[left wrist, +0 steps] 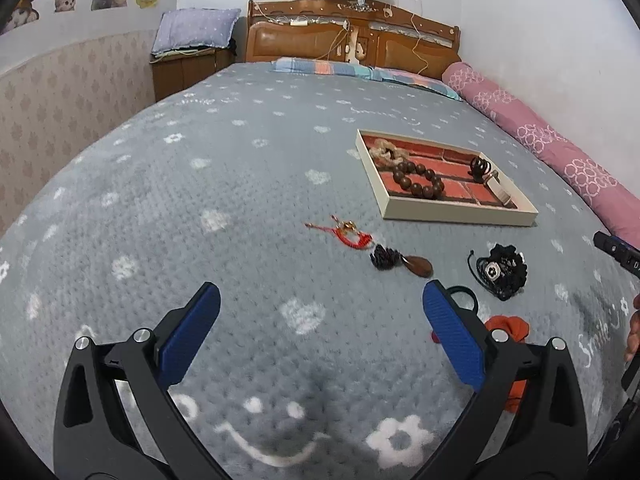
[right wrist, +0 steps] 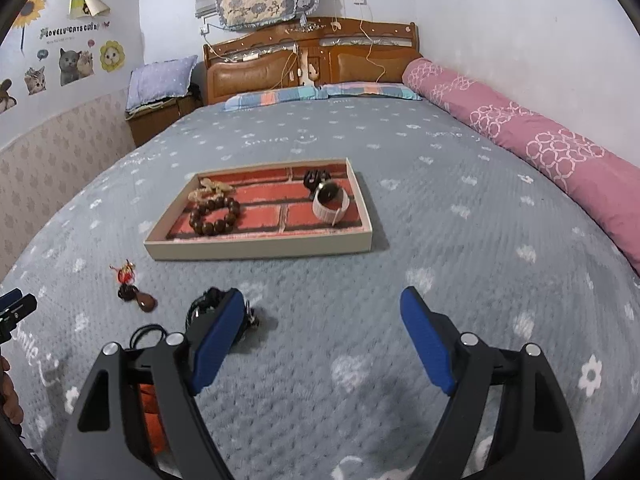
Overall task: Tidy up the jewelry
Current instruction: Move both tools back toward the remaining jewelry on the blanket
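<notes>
A shallow tray (left wrist: pixel 460 216) (right wrist: pixel 256 249) with a brick-pattern floor lies on the grey bedspread. It holds a brown bead bracelet (left wrist: pixel 418 180) (right wrist: pixel 216 216), a beige knot, a black clip and a watch (right wrist: pixel 332 202). Loose on the spread in front of it lie a red cord charm (left wrist: pixel 352 236) (right wrist: pixel 125 274), a dark tassel pendant (left wrist: pixel 404 262) (right wrist: pixel 140 299), a black lace hair piece (left wrist: pixel 500 270) (right wrist: pixel 208 304), a thin black hair band (left wrist: pixel 464 294) and an orange scrunchie (left wrist: pixel 508 326). My left gripper (left wrist: pixel 320 312) is open over bare spread, left of these. My right gripper (right wrist: pixel 324 316) is open too, its left finger covering part of the black hair piece.
A pink rolled quilt (right wrist: pixel 532 140) lies along the right wall. Striped pillows (right wrist: pixel 320 94) and a wooden headboard (right wrist: pixel 312 56) close the far end. A bedside cabinet (right wrist: pixel 156 120) stands at the back left. A hand shows at the frame edge (left wrist: pixel 634 336).
</notes>
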Motion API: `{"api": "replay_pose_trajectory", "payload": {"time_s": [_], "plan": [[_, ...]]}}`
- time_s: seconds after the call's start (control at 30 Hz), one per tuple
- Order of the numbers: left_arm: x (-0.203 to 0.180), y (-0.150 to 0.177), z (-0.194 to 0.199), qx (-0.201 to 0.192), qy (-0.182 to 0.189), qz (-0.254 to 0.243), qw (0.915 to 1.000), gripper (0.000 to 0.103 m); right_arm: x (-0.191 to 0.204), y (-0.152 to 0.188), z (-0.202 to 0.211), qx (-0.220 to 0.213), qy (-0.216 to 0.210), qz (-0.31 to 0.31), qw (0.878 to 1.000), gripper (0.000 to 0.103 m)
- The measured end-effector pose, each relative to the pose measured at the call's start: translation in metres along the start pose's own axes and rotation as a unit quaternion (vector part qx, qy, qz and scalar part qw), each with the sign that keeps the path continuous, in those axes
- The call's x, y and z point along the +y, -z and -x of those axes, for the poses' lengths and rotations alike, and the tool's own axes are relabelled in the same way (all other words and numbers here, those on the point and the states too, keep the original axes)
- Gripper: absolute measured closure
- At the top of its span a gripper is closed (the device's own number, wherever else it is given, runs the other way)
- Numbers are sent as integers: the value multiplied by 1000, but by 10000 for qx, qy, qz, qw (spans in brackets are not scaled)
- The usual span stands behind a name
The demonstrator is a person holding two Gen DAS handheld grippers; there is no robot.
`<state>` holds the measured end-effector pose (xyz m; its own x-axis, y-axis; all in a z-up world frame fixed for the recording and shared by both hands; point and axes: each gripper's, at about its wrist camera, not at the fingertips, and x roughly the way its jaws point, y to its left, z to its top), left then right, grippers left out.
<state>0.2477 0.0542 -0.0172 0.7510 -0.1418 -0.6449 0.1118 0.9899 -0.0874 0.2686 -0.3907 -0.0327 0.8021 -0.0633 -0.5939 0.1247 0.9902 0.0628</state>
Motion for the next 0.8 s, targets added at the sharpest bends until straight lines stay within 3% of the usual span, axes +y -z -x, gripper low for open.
{"api": "replay_pose_trajectory", "payload": {"time_s": [0.37, 0.8], "plan": [[-13, 18, -27, 208, 85, -49, 9997, 5, 8, 22, -21, 197, 78, 6, 9998, 24], [-13, 8, -58, 357, 147, -39, 9992, 5, 22, 27, -47, 323, 82, 113, 9994, 25]]}}
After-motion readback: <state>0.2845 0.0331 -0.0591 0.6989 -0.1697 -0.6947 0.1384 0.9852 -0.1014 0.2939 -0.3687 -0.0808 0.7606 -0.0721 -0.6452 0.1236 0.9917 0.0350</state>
